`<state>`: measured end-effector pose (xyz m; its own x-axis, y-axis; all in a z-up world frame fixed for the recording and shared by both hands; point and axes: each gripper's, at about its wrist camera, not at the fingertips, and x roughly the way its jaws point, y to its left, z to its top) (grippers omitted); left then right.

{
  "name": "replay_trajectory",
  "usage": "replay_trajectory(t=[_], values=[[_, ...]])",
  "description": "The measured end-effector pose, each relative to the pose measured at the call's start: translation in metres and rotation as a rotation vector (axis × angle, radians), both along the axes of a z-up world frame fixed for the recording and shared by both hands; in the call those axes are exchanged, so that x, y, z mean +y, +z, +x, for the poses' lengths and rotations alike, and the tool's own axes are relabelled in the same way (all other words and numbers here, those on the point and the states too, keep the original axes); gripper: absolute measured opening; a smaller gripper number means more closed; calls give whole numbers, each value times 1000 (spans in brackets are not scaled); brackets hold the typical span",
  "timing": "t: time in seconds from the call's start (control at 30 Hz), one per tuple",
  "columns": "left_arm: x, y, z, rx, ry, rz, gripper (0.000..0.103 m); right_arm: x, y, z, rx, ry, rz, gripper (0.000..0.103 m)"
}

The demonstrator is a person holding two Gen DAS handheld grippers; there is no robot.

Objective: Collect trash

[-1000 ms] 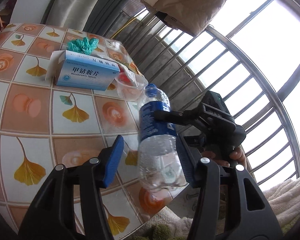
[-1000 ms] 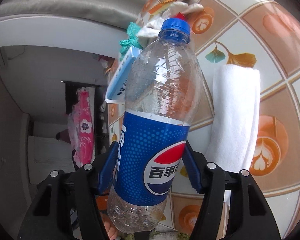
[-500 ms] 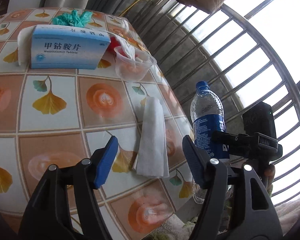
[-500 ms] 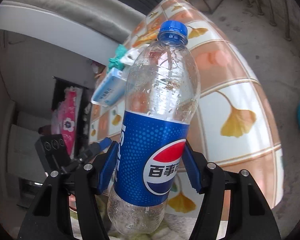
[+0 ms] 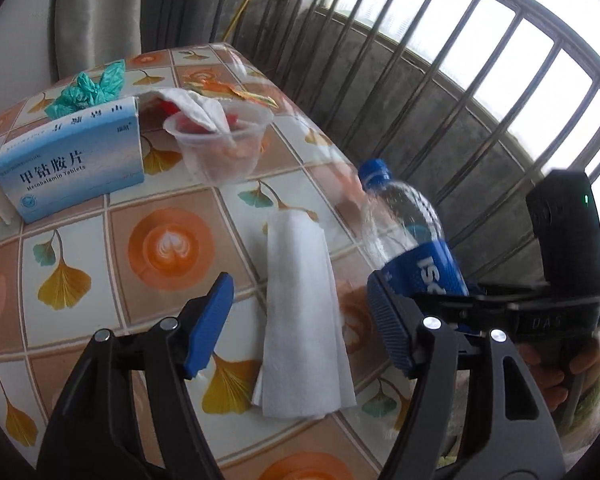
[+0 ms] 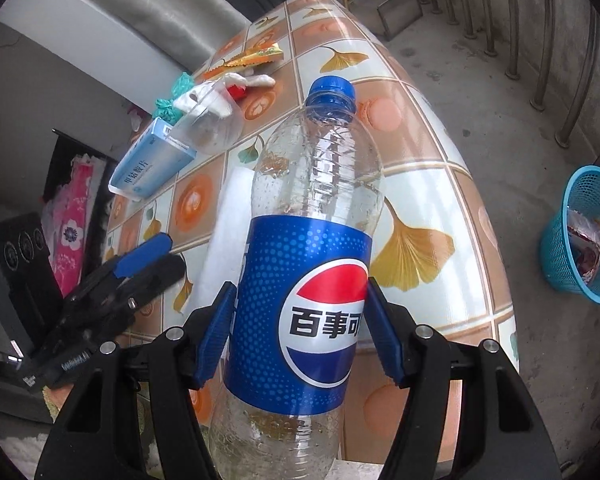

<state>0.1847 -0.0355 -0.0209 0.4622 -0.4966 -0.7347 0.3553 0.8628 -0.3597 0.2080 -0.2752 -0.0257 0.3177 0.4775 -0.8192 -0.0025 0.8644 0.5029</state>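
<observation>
My right gripper (image 6: 300, 332) is shut on an empty Pepsi bottle (image 6: 304, 280) with a blue cap, held upright off the table's edge; the bottle also shows in the left wrist view (image 5: 412, 236). My left gripper (image 5: 300, 328) is open and empty, its fingers astride a folded white tissue (image 5: 300, 312) on the table. A blue medicine box (image 5: 72, 168), a crumpled green bag (image 5: 88, 92), a clear plastic cup (image 5: 220, 140) stuffed with tissue and a snack wrapper (image 5: 236, 92) lie farther back. A blue mesh bin (image 6: 580, 236) stands on the floor at the right.
The tiled tablecloth table (image 5: 100, 260) has its edge at the right, next to a metal window railing (image 5: 460, 92). A grey curtain (image 5: 96, 16) hangs behind the table. The bin holds some wrappers.
The right gripper has carried the bottle off to the right, away from between my left fingers. My left gripper has moved over the white tissue, still open.
</observation>
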Motion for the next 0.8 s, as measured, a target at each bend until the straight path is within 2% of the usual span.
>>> replay_trajectory(t=[0.13,0.2,0.33,0.4,0.47,0.53,0.57,0.6,0.63,0.67,0.8], values=[[24,19,42,-13,126,-126,65,-4,0,1,-8,-7,9,62],[36,24,63,-14,206,-160,63,-5,0,0,-10,-8,13,62],[51,21,92,24,319,-168,45,-7,0,-2,-11,-11,22,62],[58,28,92,-27,346,-164,42,-8,0,-2,-12,-12,25,62],[61,41,86,-130,345,-104,42,-9,0,-3,-12,-12,29,62],[66,55,83,-241,312,-3,42,-10,-1,-2,-10,-8,35,62],[68,60,84,-271,276,47,50,-11,-1,-1,-11,-4,35,62],[69,63,89,-277,218,101,58,-11,-1,-1,-12,-1,33,62],[70,62,92,-273,163,149,74,-11,-1,-1,-12,2,33,62],[72,60,98,-275,122,203,77,-11,-1,0,-14,5,32,62],[76,37,116,-251,-47,422,77,-11,-1,0,-14,3,35,62]])
